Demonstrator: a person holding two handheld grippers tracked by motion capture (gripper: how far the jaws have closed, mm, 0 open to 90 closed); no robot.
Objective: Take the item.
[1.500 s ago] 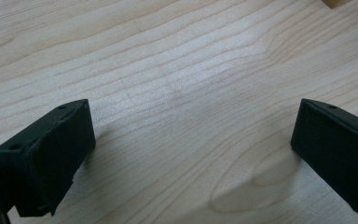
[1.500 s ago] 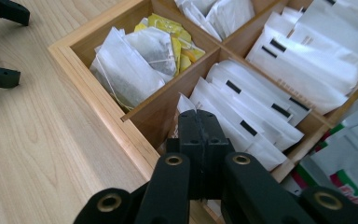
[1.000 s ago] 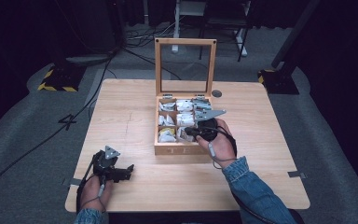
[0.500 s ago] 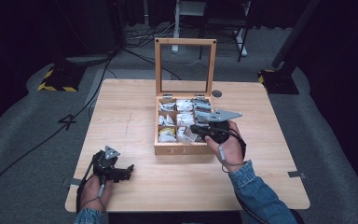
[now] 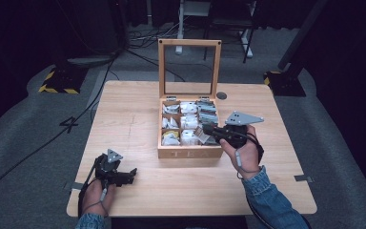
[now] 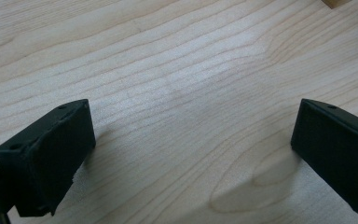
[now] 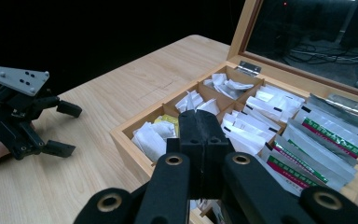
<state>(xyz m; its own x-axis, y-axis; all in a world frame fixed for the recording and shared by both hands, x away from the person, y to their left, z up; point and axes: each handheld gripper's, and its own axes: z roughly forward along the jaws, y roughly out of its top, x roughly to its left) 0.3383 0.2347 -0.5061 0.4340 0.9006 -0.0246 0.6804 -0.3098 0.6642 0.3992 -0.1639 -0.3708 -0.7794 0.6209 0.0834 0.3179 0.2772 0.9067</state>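
Wooden tea box (image 5: 189,151), glass lid upright, compartments of white and silver sachets (image 7: 307,140). Right gripper (image 7: 204,122) closed, empty, above it; left gripper (image 6: 186,154) open near table's (image 5: 267,191) front-left corner.

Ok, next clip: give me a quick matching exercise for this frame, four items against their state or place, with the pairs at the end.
Items:
1. left gripper
2. right gripper
3. tea box lid
4. silver sachets

States or places:
A. standing upright, open
B. jaws spread wide, low over bare table
C. jaws closed together, over the tea box
D. packed in the box's right-hand column in the high view

Pairs: 1-B, 2-C, 3-A, 4-D
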